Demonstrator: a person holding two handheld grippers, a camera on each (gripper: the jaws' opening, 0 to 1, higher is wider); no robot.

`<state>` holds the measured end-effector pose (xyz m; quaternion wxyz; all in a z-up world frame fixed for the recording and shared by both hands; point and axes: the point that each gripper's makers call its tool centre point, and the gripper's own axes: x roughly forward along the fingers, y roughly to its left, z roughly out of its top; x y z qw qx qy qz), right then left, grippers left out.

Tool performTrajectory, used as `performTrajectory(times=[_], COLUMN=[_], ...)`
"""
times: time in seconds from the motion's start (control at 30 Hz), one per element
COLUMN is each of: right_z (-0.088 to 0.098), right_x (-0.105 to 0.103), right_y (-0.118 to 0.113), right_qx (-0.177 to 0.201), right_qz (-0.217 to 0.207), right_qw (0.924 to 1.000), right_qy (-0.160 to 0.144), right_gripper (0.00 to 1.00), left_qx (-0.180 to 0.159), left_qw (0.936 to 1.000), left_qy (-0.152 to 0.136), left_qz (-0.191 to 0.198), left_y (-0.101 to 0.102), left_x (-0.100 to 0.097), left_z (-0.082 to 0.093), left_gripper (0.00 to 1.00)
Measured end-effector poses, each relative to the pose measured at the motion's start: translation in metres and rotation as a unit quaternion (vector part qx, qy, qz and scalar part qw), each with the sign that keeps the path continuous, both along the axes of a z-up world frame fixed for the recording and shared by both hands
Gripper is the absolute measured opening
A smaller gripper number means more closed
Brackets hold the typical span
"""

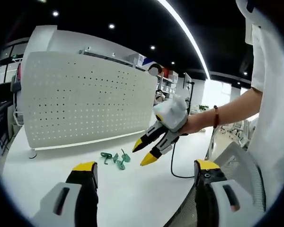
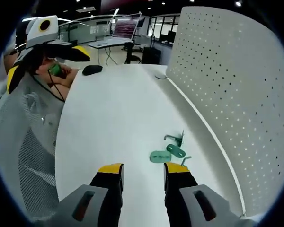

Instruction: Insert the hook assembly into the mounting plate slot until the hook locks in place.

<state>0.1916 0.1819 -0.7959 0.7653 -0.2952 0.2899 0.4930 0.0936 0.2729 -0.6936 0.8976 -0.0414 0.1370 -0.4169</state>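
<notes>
Several small green hook and plate pieces lie loose on the white table, in front of the upright white pegboard. My left gripper is open wide, its jaws well short of the pieces. The right gripper comes in from the right, open, hovering just right of them. In the right gripper view the green pieces lie just beyond my right gripper, close to its right jaw, with the pegboard alongside. The left gripper hangs open at the upper left.
A mesh chair back stands at the table's edge by the person. A black mouse rests at the far end of the table. A black cable hangs from the right gripper. Office desks and shelves fill the background.
</notes>
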Motion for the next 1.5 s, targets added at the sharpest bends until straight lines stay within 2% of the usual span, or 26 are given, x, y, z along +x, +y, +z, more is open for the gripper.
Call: performTrajectory(times=[0.13,0.3,0.6,1.2,1.5], right_z=[-0.005,-0.008,-0.021,-0.03,-0.031], right_x=[0.008,0.016,0.023,0.03,0.028], right_y=[0.002,0.006,0.005,0.006,0.008], right_qx=[-0.015,-0.014,-0.049,-0.084,-0.086], right_qz=[0.009,0.012,0.04,0.072,0.074], right_qw=[0.9998,0.9998,0.9979,0.9936,0.9935], right_qy=[-0.002,-0.001,-0.008,-0.019,-0.011], right_gripper=[0.33,0.33,0.31,0.15,0.09], left_qx=[0.003,0.001,0.006,0.004,0.004], left_qw=[1.0,0.9999,0.9999,1.0,1.0], left_qy=[0.004,-0.004,-0.001,0.003,0.006], left_qz=[0.004,0.01,0.01,0.006,0.002], left_y=[0.003,0.005,0.006,0.006,0.005], left_x=[0.001,0.003,0.003,0.002,0.001], left_z=[-0.003,-0.001,-0.005,-0.006,-0.006], left_gripper=[0.86,0.84,0.83,0.79,0.78])
